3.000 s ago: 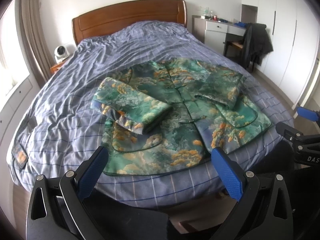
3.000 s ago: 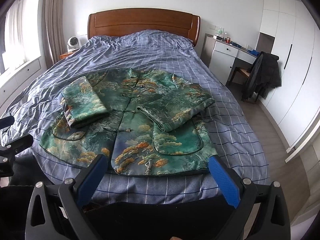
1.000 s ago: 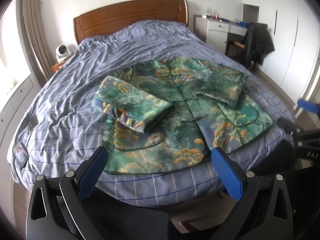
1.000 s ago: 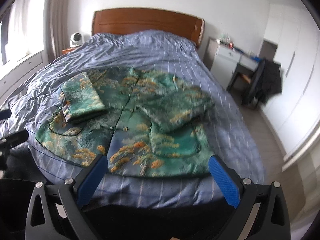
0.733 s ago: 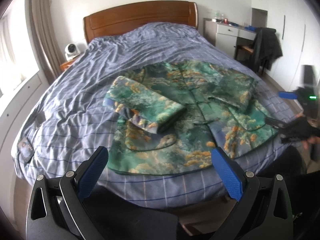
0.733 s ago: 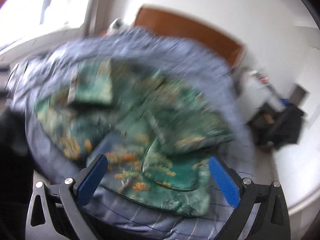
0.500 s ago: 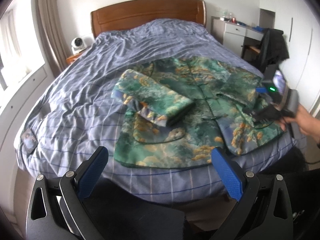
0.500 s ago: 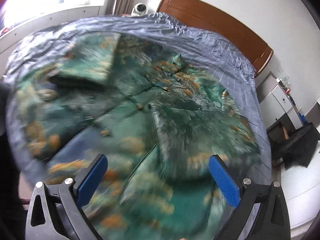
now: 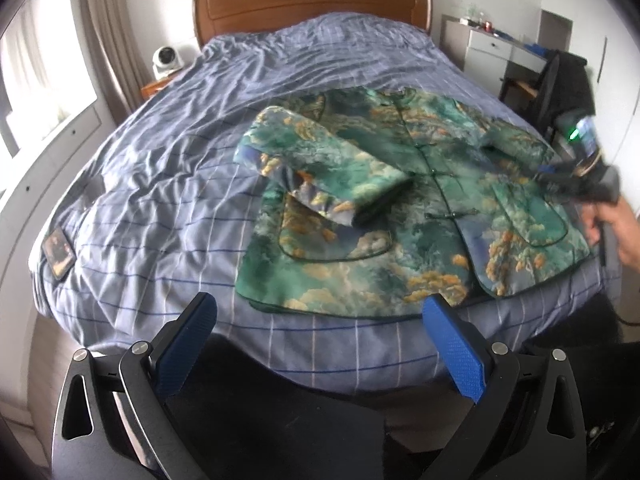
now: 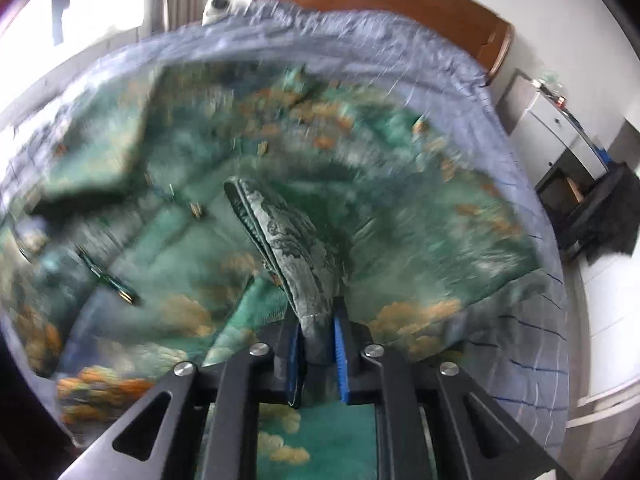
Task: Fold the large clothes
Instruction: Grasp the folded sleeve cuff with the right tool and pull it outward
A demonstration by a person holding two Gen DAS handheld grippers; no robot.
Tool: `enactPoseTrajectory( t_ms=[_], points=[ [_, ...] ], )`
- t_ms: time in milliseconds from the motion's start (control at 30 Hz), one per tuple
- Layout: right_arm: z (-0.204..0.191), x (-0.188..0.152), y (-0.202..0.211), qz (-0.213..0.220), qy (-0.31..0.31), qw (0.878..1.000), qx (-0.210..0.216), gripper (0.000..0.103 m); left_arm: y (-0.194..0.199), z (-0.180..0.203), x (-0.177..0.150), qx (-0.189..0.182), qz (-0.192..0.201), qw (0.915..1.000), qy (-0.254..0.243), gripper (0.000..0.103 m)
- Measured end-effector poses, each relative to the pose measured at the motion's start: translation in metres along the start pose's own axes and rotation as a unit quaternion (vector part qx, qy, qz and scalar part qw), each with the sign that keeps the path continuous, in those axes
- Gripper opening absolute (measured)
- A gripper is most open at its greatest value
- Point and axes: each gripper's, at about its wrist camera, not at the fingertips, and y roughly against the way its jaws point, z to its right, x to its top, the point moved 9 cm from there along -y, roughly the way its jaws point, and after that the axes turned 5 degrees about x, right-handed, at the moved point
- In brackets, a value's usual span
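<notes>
Left wrist view: left gripper (image 9: 318,320) held off the near edge of the bed (image 9: 160,208), jaws spread wide, blue pads (image 9: 454,350) gripping nothing. Green patterned jacket (image 9: 400,216) spread flat on the checked blue cover, right of centre, left sleeve (image 9: 320,176) folded across the front. At far right, blurred, right gripper (image 9: 560,178) over the jacket's right side, a green light glowing on its body, hand (image 9: 616,232) behind it. Wooden headboard (image 9: 312,8) far, small white fan (image 9: 166,60) at far left. No legible writing.

Right wrist view: right gripper (image 10: 316,344) clenched on the right sleeve (image 10: 288,248), cuff pinched between the blue pads, fabric raised into a ridge above the jacket (image 10: 360,184). Surroundings smeared by motion; white dresser (image 10: 556,128) at far right. No readable labels either.
</notes>
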Motion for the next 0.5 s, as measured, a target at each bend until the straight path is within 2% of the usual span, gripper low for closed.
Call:
enactPoseTrajectory(
  t_ms=[200, 367, 500],
  points=[
    [0.049, 0.016, 0.087, 0.091, -0.080, 0.992, -0.030, 0.013, 0.000, 0.000, 0.003, -0.002, 0.001, 1.0000, 0.001, 0.103],
    [0.121, 0.009, 0.153, 0.152, -0.161, 0.972, -0.082, 0.012, -0.002, -0.001, 0.004, -0.003, 0.002, 1.0000, 0.002, 0.103],
    [0.186, -0.009, 0.163, 0.159, -0.235, 0.952, -0.111, 0.012, -0.002, -0.001, 0.008, 0.002, 0.009, 1.0000, -0.002, 0.103]
  ],
)
